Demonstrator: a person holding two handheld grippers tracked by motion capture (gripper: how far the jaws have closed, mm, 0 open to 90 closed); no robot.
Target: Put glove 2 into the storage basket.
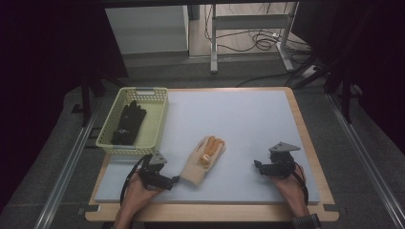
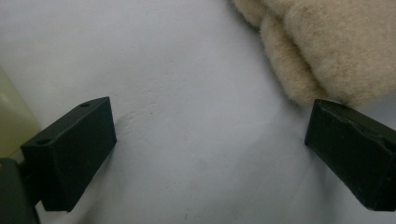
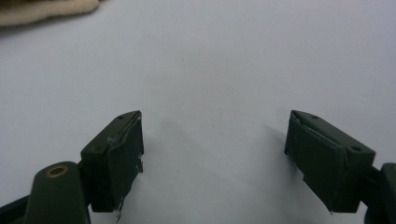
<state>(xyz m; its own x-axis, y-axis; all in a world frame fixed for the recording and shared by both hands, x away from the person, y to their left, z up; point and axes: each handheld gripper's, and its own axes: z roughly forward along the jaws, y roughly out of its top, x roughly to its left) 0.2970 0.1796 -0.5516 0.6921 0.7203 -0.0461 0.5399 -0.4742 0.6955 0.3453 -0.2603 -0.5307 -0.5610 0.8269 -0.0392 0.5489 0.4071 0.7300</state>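
High view: left gripper (image 1: 173, 180), jaws spread, rests just left of the cream glove's (image 1: 203, 160) cuff; the basket (image 1: 155, 125) holding black gloves (image 1: 129, 123) sits beyond. Right gripper (image 1: 258, 165) waits spread. Next: close on the cuff.

From my station, the high view looks forward and down over the whole table (image 1: 305, 143), while each gripper view rides low and close above the mat (image 3: 233, 56), facing along its own jaws, and all three share the cream glove (image 1: 203, 160).
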